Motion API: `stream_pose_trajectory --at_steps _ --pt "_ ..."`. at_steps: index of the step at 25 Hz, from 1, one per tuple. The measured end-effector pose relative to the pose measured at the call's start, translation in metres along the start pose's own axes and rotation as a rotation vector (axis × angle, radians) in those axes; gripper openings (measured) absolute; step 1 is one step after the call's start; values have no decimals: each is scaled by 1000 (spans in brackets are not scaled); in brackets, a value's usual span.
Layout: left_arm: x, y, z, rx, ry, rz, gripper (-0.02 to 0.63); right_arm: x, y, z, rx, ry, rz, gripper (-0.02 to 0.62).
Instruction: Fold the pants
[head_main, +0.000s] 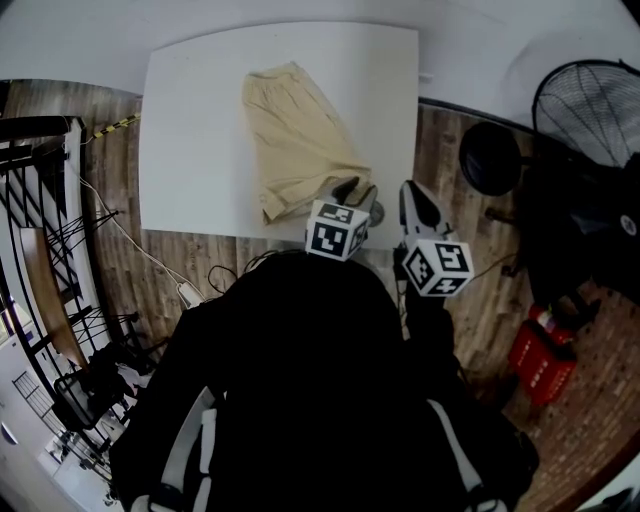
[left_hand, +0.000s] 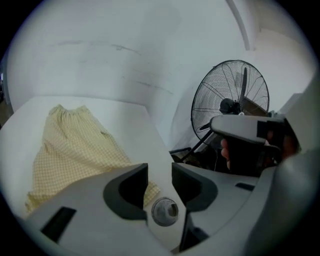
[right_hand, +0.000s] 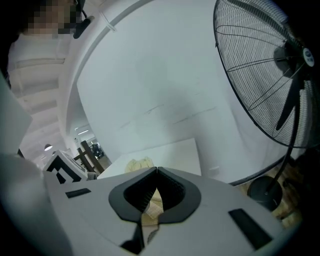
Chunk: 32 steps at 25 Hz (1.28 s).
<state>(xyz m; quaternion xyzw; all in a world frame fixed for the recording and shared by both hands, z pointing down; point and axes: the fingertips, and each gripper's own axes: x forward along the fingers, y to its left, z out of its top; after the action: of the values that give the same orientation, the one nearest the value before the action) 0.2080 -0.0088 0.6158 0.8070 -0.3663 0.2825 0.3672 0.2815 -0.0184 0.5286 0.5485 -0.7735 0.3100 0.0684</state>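
So from the head view, the pale yellow pants (head_main: 300, 135) are lying flat on the white bench (head_main: 190, 130), waistband at the far end and the leg end near the front edge. The left claw (head_main: 352, 190) hangs right over that near end, and the right claw (head_main: 415, 200) is just beside it, past the bench's corner over the wooden floor (head_main: 470, 200). In the left gripper view, the left claw (left_hand: 160, 172) is released, jaws apart with nothing pinched; you just see bench (left_hand: 125, 110) and a bit of the pants (left_hand: 75, 145) hem through the gap, with a big fan (left_hand: 230, 105) off behind. In the right gripper view, the right claw (right_hand: 156, 172) is clenched tip to tip on nothing, with the pants (right_hand: 139, 164) on the bench (right_hand: 175, 152) beyond and the fan (right_hand: 265, 75) at right.
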Motion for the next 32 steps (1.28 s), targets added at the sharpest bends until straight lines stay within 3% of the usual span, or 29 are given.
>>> stream_pose_trajectory --at_steps 5,14,22,32 --pt "-9 -7 9 -14 -31 -28 129 2 2 -3 3 7 -1 5" --pt "-41 33 30 -53 -104 5 129 19 24 -3 -20 15 0 5" --pt "-66 64 57 13 -153 22 129 28 62 13 -50 -20 10 5" --pt "-94 115 108 214 -235 56 129 35 103 10 -79 -16 -1 5"
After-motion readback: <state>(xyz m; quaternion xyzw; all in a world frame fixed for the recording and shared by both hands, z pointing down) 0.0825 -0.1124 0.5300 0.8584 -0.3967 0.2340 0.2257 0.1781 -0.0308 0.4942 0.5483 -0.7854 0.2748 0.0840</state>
